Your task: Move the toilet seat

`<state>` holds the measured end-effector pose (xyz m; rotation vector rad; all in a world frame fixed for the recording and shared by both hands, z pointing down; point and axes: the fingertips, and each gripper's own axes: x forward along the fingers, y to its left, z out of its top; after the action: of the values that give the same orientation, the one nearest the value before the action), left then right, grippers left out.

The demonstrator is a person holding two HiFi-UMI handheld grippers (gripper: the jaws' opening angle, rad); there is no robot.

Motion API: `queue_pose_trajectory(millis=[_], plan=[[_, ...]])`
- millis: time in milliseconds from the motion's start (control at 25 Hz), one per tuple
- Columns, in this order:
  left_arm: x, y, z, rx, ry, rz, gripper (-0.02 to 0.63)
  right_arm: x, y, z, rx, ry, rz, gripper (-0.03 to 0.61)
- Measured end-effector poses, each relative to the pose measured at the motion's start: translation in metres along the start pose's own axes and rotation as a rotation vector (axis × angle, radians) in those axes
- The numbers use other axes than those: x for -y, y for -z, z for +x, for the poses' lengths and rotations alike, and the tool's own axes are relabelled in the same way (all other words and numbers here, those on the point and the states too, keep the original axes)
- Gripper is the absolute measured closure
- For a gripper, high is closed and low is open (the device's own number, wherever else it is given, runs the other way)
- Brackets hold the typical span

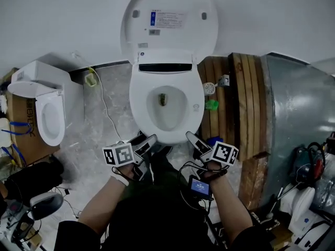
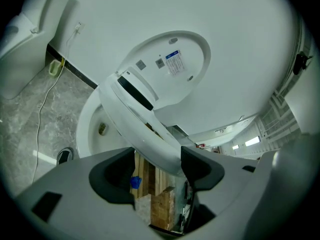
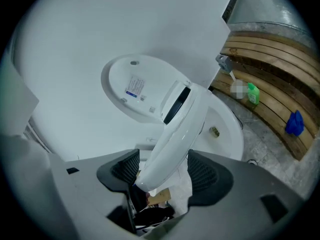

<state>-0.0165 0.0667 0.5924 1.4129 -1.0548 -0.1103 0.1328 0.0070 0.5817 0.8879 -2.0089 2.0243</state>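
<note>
A white toilet stands against the wall with its lid [image 1: 170, 20] upright. The toilet seat [image 1: 140, 106] is lifted a little off the bowl [image 1: 166, 102]; the two gripper views show it tilted above the rim. My left gripper [image 1: 148, 141] holds the front left of the seat [image 2: 135, 124], which runs between its jaws [image 2: 156, 166] against the right pad. At the front right, my right gripper [image 1: 192, 139] is shut on the seat [image 3: 182, 129], which fills the space between its jaws [image 3: 164, 170].
A second white toilet [image 1: 44, 109] and a cardboard box [image 1: 21, 135] are at the left. Wooden planks [image 1: 238, 103], a green bottle [image 1: 211, 105] and a metal duct [image 1: 298, 109] lie to the right. Tools and cables crowd both lower corners.
</note>
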Motion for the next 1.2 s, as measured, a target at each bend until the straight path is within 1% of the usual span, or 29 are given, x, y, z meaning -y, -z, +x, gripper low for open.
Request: queue_pose_trajectory(millis=[160,280,360,440,560,640,760,800,880,960,1040,1200], plan=[[0.014,-0.008,-0.005,0.043,0.009,-0.003,0.337,-0.009,-0.009,-0.009,-0.005,0.014,-0.052,0.282],[0.021,-0.011,-0.007,0.060,0.018,0.004,0.336,-0.019,-0.012,-0.009,0.001,-0.026,-0.012,0.282],[0.024,-0.006,-0.010,0.056,0.020,0.039,0.336,-0.021,-0.012,-0.008,0.000,-0.039,0.009,0.282],[0.027,-0.001,-0.017,0.055,-0.002,0.130,0.336,-0.021,-0.011,-0.008,-0.006,-0.039,0.009,0.282],[0.026,-0.001,-0.029,0.061,-0.080,0.314,0.337,-0.022,-0.012,-0.009,-0.008,-0.039,0.011,0.282],[0.023,-0.007,-0.034,0.069,-0.161,0.462,0.337,-0.024,-0.015,-0.008,-0.002,-0.043,0.017,0.282],[0.023,-0.019,-0.036,0.075,-0.293,0.732,0.337,-0.028,-0.021,-0.007,0.004,-0.041,-0.003,0.282],[0.025,-0.023,-0.035,0.077,-0.322,0.807,0.337,-0.030,-0.023,-0.007,0.005,-0.039,-0.011,0.282],[0.034,-0.029,-0.034,0.095,-0.348,0.915,0.337,-0.037,-0.025,-0.006,0.012,-0.046,0.009,0.282],[0.041,-0.037,-0.034,0.127,-0.344,0.975,0.338,-0.043,-0.029,-0.006,0.020,-0.054,0.021,0.282],[0.046,-0.042,-0.036,0.151,-0.333,0.998,0.337,-0.049,-0.033,-0.006,0.024,-0.061,0.018,0.282],[0.054,-0.049,-0.038,0.154,-0.324,1.037,0.339,-0.061,-0.040,-0.006,0.039,-0.093,0.016,0.282]])
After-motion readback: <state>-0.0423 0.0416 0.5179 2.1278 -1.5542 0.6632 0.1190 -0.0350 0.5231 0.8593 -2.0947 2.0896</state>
